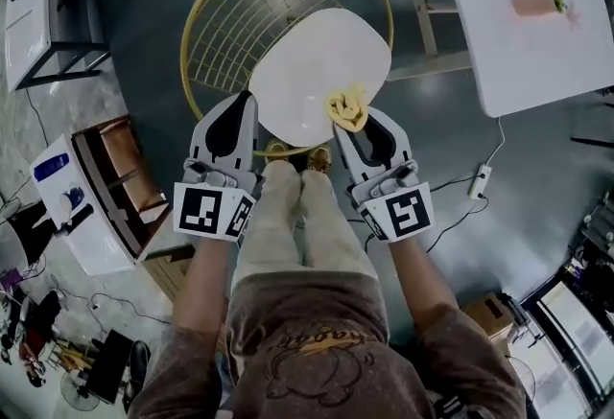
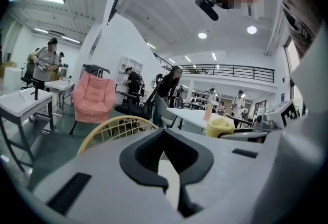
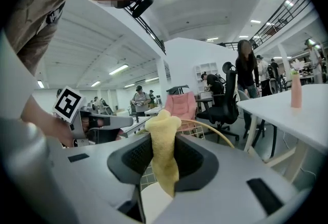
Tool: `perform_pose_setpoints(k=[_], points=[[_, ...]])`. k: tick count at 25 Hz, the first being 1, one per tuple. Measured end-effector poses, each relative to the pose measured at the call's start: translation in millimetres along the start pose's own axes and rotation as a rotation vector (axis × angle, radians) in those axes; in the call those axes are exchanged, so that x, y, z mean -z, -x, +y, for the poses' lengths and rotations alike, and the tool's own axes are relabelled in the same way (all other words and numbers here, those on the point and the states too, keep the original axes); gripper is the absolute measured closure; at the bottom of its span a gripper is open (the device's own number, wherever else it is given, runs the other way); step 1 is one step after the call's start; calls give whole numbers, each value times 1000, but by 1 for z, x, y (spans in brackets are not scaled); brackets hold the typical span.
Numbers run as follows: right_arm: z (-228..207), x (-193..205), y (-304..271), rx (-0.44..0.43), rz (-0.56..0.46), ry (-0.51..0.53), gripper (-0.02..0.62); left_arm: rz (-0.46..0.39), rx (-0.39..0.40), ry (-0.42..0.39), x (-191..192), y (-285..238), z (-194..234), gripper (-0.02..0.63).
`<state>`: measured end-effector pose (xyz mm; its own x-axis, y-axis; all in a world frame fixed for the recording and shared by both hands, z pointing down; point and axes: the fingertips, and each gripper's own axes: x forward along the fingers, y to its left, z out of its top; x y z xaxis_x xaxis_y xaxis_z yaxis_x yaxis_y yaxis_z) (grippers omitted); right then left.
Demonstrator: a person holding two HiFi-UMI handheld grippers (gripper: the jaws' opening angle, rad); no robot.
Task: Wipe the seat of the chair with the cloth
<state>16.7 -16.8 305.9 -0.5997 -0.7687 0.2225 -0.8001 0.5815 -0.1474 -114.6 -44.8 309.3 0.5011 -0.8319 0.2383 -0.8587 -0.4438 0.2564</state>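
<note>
Head view: the right gripper (image 1: 353, 125) has the cloth (image 1: 347, 106) bunched right at its tips, over the near edge of the seat (image 1: 307, 62). Can't tell if it's actually touching the seat. The cloth is yellow, soft and crumpled into a knot. The seat is a smooth white rounded pad on a chair (image 1: 249, 19) with a gold wire-grid back inside a round hoop. The left gripper (image 1: 247, 104) sits at the seat's near left edge, apart from the cloth.

Left gripper view: its 2 fingers (image 2: 146, 154) are together with nothing between them, just a sliver of white seat showing through the slit lower down. They're black pads set in grey plastic shells. The cloth shows off to the right as a yellow lump, and the gold hoop is to the left.

Right gripper view: these 2 fingers (image 3: 195, 160) are clamped on the cloth. It runs as a fuzzy yellow strip between the textured pads, poking up past the tips and hanging down over the white seat. The gold wire back is just behind.
</note>
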Motion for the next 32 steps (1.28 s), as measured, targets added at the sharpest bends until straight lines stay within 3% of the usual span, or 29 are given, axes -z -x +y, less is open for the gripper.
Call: perform_pose_setpoints(k=[8, 23, 32], points=[[3, 48, -27, -69, 68, 62, 472, 10, -14, 4, 21, 4, 4, 597], [15, 231, -138, -265, 469, 240, 473, 35, -43, 35, 50, 4, 32, 597], [32, 295, -183, -345, 615, 279, 472, 56, -43, 52, 61, 3, 45, 597]])
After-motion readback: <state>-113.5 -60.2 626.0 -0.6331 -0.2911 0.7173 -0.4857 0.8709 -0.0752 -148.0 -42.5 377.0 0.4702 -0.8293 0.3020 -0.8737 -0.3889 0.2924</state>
